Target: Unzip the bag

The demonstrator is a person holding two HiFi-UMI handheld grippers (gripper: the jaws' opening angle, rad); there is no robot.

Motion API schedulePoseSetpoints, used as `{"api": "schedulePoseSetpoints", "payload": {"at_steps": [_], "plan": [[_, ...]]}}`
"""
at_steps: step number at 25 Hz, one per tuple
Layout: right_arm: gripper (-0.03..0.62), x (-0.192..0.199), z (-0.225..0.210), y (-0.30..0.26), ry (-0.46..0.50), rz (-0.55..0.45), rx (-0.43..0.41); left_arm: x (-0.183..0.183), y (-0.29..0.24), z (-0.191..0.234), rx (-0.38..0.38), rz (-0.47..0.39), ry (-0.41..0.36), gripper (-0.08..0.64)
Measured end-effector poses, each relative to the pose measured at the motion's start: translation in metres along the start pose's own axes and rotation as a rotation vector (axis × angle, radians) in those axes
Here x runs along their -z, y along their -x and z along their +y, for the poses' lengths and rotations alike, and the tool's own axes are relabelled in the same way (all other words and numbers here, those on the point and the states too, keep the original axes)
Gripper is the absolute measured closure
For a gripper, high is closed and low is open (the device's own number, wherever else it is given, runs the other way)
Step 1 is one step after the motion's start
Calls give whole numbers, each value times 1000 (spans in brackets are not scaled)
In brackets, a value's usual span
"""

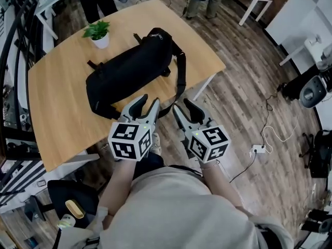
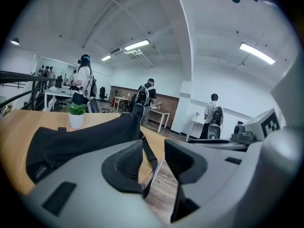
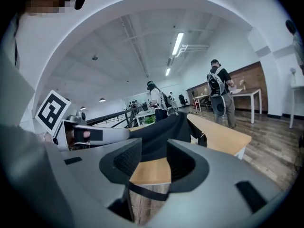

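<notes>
Nearest the body, both tools are held low and close together, short of the table edge, so that neither reaches the work yet. The left gripper [image 1: 147,104] is seen with its jaws apart and nothing between them; only floor and a hanging strap [image 1: 181,79] show through the gap. The right gripper [image 1: 182,108] is likewise held open and empty, its pads touching nothing. This spread stance is judged to be a readiness for a two-handed job: one tool to steady the fabric, the other to take the pull tab.

Just beyond the jaws, the strap is draped over the near edge of the table [image 1: 57,102] and left dangling, which is where a snag might be expected on the approach.

Further on, the black bag [image 1: 129,71] is laid on its side across the middle of the table, lengthwise along a diagonal. Its zip cannot be made out from these views, possibly because it is lost in the dark fabric, so the bag is presumed closed.

Behind it, a small potted plant [image 1: 98,33] is set well clear. People [image 2: 148,96] are seen standing at desks in the distance.
</notes>
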State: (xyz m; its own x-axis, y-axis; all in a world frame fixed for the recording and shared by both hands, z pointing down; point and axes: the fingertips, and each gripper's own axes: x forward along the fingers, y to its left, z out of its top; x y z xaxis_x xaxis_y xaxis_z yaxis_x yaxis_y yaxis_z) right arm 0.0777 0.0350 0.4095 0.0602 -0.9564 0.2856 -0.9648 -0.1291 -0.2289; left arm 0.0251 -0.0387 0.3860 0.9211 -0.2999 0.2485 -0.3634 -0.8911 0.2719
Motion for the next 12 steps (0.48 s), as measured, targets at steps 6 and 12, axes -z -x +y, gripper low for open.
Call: {"api": "schedulePoseSetpoints", "payload": {"at_steps": [6, 12], "plan": [[423, -38, -25, -57, -17, -30, 25, -35, -47, 41, 16, 2, -18, 402], [423, -53, -40, -104, -26, -26, 49, -55, -81, 73, 46, 1, -14, 402]]}}
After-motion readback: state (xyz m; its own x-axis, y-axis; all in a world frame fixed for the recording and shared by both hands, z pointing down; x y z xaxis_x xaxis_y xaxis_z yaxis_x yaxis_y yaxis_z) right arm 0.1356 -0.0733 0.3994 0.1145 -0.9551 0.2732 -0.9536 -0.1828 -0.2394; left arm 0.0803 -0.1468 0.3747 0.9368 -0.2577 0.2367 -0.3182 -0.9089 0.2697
